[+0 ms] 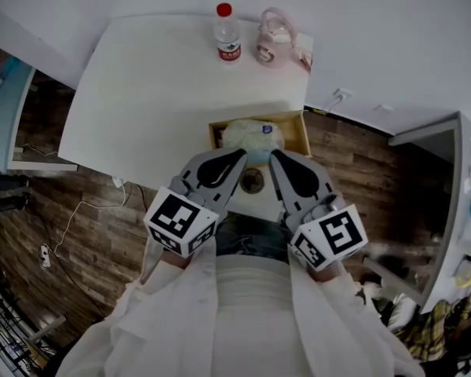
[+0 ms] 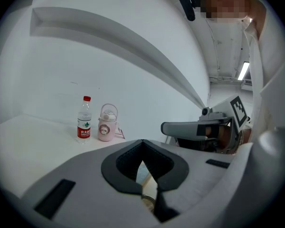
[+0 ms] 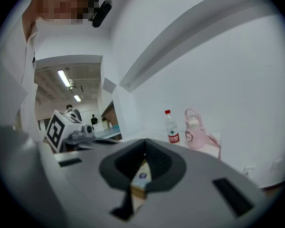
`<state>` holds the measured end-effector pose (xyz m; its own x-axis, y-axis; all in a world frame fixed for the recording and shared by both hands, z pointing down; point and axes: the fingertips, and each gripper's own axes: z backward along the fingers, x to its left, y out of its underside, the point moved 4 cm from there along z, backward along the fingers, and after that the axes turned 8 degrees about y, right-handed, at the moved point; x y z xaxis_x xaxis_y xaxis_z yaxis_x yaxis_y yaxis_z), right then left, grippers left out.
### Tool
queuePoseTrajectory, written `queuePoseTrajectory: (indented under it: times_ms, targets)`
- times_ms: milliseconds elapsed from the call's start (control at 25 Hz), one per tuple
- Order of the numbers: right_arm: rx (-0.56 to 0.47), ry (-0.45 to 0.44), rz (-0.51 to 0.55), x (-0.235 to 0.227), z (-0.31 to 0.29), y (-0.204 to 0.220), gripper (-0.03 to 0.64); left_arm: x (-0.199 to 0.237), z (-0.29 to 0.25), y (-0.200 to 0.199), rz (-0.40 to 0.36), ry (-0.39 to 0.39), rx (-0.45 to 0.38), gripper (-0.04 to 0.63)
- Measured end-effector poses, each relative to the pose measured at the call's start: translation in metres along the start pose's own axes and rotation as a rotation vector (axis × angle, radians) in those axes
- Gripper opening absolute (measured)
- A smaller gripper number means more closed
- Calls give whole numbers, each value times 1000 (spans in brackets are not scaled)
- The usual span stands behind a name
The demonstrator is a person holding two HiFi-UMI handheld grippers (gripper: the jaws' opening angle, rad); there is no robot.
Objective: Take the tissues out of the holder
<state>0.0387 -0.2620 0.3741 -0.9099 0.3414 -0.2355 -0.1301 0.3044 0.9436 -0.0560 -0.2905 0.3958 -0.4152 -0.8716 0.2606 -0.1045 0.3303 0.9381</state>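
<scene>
A wooden tissue holder (image 1: 301, 131) stands at the near edge of the white table (image 1: 149, 85), with a pale pack of tissues (image 1: 251, 134) lying in it. My left gripper (image 1: 240, 155) and right gripper (image 1: 273, 155) hover side by side just short of the holder, tips pointing at it, both shut with nothing held. In the left gripper view the jaws (image 2: 142, 142) meet, and the holder's rim (image 2: 149, 194) shows through the gap below them. In the right gripper view the gripper (image 3: 144, 142) is likewise shut, with the tissue pack (image 3: 142, 176) visible beyond.
A red-capped water bottle (image 1: 228, 34) and a pink jug (image 1: 275, 36) stand at the table's far edge by the white wall. Wooden floor with cables (image 1: 78, 210) lies to the left. A grey cabinet (image 1: 455, 203) stands at the right.
</scene>
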Motion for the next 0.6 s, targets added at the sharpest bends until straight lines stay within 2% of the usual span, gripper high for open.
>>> queuePoseTrajectory:
  times_ms: [160,240,400,600]
  targets:
    - [13,1,-7,-4,0,1,11,9,-1,3,-17,-32,48,12]
    - [22,-6,-11,-5,-2,2,11,12,-3,6,-1,-31,63,12]
    - [38,-29,-3,-4,-5,1,9,17,-5,10,31,-33,78,12]
    - [59,-43,-4,-7,-7,2,9,24,-5,7,14,-75,74,12]
